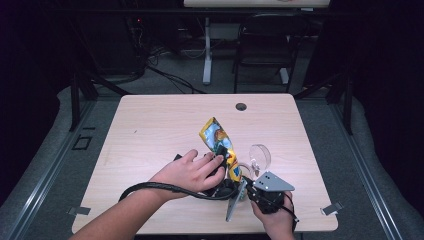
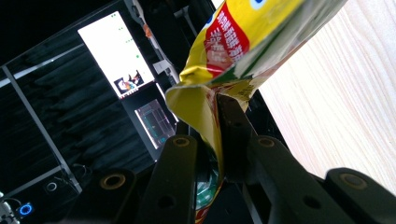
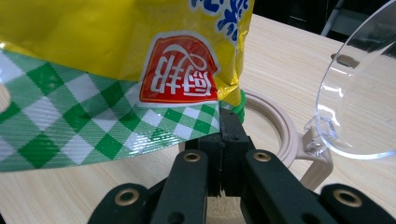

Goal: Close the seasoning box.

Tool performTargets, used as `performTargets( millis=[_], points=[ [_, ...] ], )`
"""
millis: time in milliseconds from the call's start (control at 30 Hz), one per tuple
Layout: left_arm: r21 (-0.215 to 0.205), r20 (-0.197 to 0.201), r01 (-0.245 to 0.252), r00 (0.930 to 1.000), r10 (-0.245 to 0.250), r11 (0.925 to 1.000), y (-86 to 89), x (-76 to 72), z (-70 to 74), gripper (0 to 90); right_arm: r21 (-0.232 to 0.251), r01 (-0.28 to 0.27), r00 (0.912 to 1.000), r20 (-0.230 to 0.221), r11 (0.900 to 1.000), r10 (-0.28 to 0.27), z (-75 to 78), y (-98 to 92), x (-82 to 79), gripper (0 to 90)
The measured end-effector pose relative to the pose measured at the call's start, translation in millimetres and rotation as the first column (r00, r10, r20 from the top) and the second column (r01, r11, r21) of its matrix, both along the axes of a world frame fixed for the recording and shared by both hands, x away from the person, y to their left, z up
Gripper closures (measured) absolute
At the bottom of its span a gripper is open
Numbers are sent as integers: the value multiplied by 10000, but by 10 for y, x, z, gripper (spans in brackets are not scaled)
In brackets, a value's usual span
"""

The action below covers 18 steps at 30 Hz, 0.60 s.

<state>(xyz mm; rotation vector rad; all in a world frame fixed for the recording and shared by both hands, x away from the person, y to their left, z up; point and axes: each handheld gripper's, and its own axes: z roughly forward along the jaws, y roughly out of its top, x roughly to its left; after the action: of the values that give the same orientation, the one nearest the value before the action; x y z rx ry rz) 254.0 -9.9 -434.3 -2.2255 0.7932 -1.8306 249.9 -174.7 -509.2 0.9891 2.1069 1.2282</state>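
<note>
A yellow snack bag (image 1: 216, 135) with a green-checked band is held up over the table between both grippers. My left gripper (image 1: 220, 151) is shut on one edge of it; in the left gripper view the jaws (image 2: 217, 116) pinch the crumpled yellow foil (image 2: 224, 42). Low at the bag's other end, my right gripper (image 1: 246, 179) is shut as well. Its jaws (image 3: 227, 122) clamp the corner of the bag (image 3: 116, 70) just under the red label.
A round beige container (image 3: 280, 135) with its clear hinged lid (image 3: 359, 88) standing open sits on the table (image 1: 150, 130) right behind the bag, seen in the high view at the lid (image 1: 260, 155). A chair (image 1: 265, 45) and table legs stand beyond the far edge.
</note>
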Motion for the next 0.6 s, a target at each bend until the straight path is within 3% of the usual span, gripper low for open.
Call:
performTargets(
  millis=[167,433,467,600],
  points=[
    [-145,-109,70,9999,-71,9999,9,2,-1,851,1,-62,10000,13,10000,62,1,11,-4,898],
    [60,92,79,9999,-80,10000,19,-16,16,844,39,-126,9999,-1,9999,126,6,26,-20,898],
    [-116,-7,129,9999,-129,9998,24,-12,10,842,56,-139,9999,5,9999,139,8,27,-22,898],
    [-135,-4,180,9998,-180,9997,16,-19,20,840,47,-162,9999,-5,9999,162,17,27,-39,899]
  ],
)
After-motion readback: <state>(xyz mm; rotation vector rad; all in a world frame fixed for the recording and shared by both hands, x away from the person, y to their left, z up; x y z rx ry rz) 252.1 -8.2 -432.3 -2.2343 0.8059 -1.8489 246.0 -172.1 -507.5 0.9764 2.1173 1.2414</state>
